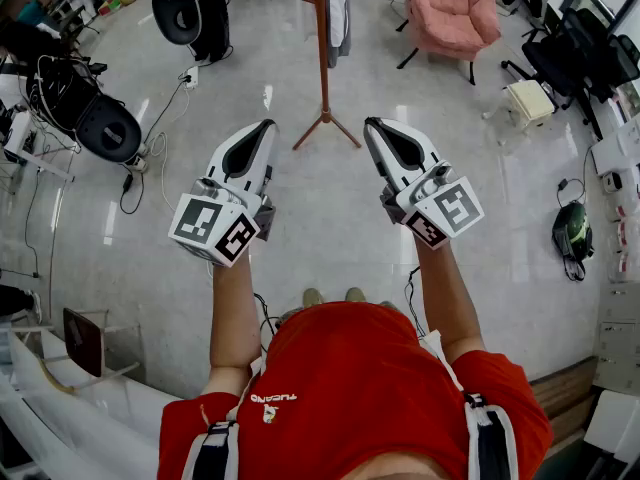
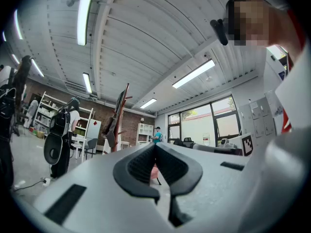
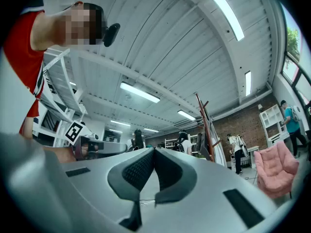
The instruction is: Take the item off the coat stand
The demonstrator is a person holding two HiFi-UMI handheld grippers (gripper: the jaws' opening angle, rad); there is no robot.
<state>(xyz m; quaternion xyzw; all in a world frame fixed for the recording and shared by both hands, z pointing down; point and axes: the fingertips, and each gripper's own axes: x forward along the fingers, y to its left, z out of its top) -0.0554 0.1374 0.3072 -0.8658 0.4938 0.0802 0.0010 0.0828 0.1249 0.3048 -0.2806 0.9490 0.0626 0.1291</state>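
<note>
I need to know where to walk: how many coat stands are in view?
1. The wooden coat stand stands straight ahead, left of the pink armchair; others may be hidden beyond the frame.

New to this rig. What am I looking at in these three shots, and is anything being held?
There is no robot arm here. A person holds a hand-operated gripper in each hand. The head view comes from a camera on the person's head, looking steeply down. It shows the left gripper and the right gripper, each with a marker cube that is part of it. The other two pictures come from cameras riding on each gripper, looking along its jaws. Both pairs of jaws are shut with nothing between them. There is no table, only a pale floor. Ahead stands a wooden coat stand with a garment hanging on it, untouched. A pink chair sits further right.
</note>
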